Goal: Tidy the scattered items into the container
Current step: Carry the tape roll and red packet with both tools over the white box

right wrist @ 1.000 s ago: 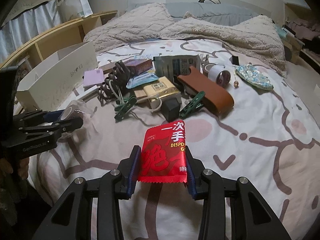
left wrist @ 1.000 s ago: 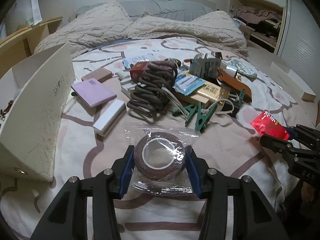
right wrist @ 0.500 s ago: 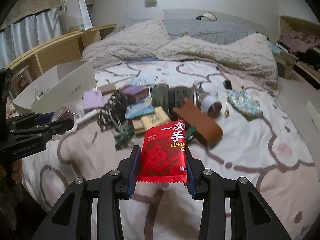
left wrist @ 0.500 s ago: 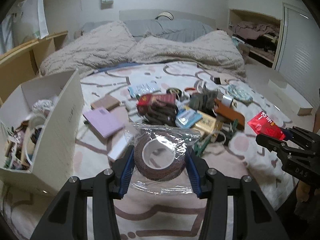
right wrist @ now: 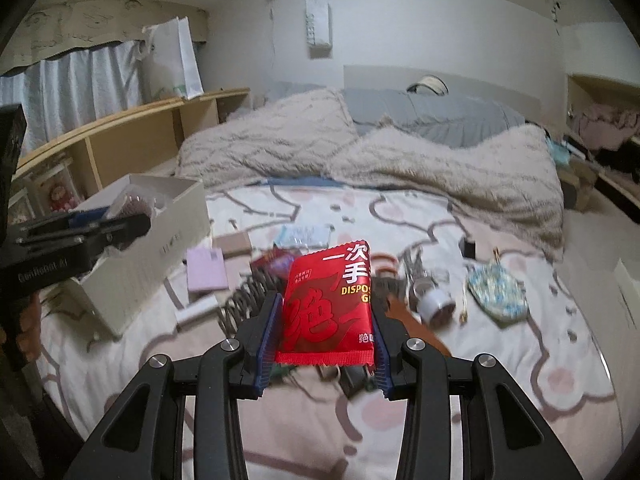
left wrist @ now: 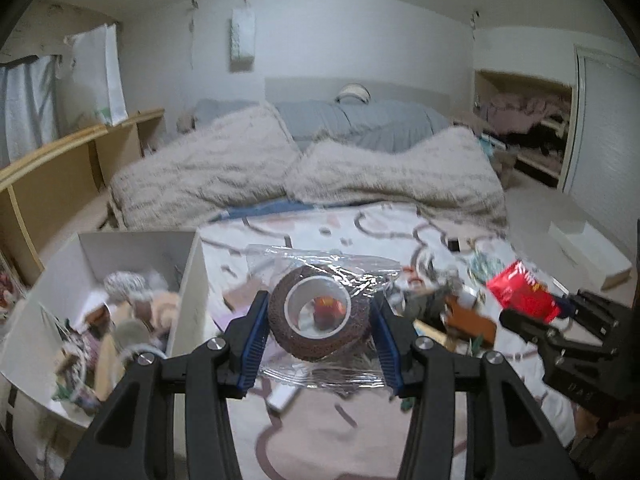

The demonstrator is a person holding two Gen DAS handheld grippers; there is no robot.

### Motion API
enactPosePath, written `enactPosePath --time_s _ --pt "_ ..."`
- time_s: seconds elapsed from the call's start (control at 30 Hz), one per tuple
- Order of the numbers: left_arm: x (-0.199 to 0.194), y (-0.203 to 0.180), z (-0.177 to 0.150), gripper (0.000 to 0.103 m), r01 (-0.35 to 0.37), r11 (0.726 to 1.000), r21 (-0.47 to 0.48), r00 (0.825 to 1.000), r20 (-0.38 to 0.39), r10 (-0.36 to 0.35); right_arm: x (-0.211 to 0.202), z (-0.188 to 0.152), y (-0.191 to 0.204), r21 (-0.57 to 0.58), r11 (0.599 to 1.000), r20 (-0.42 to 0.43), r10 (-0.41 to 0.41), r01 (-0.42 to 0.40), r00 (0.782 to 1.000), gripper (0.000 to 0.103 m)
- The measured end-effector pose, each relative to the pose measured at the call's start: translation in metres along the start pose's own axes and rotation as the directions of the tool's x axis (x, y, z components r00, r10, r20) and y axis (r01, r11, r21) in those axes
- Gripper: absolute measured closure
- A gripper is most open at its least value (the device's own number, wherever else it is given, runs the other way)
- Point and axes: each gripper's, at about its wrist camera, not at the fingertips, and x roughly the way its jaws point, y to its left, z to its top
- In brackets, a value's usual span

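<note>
My left gripper (left wrist: 319, 328) is shut on a brown tape roll (left wrist: 318, 322) sealed in a clear plastic bag, held up in the air above the bed. A white cardboard box (left wrist: 188, 292) with several items inside stands just left of it. My right gripper (right wrist: 325, 322) is shut on a red packet (right wrist: 329, 304) with white and yellow lettering, also lifted off the bed. In the left wrist view the right gripper (left wrist: 536, 312) with its red packet (left wrist: 520, 290) is at the right. In the right wrist view the left gripper (right wrist: 132, 222) hovers near the box (right wrist: 160, 240).
Scattered items lie on the patterned sheet (right wrist: 400, 420): a lilac notebook (right wrist: 206, 269), a coiled cable (right wrist: 244, 300), a brown leather case (right wrist: 416, 320), a white tape roll (right wrist: 438, 305), a floral pouch (right wrist: 496, 288). A beige blanket (right wrist: 360, 160) lies behind. Wooden shelves (right wrist: 120, 136) run along the left.
Both grippers have risen from the bed with the tape roll and the red packet still gripped. The views now look down into the box, and the pile sits lower in frame.
</note>
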Motion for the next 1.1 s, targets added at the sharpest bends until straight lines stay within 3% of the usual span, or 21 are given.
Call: enactPosePath --time_s 0.5,0.8,1.1 --pt "-0.016 0.057 0.057 0.054 -0.092 0.995 -0.037 0.986 0.137 0.096 0.016 0.066 0.045 -0.075 0.994 0.097 0.087 -0.080 0.991 0.062" --pt "-0.009 0.122 0.063 0.054 -0.191 0.977 -0.100 0.971 0.129 0.203 0.040 0.091 0.080 -0.079 0.986 0.088 0.156 -0.149 0.984 0.062" --pt "0.007 0.183 0.053 0.054 -0.251 0.956 -0.150 0.959 0.094 0.266 0.081 0.110 0.115 -0.011 0.967 0.015 0.254 -0.254 0.967 0.062"
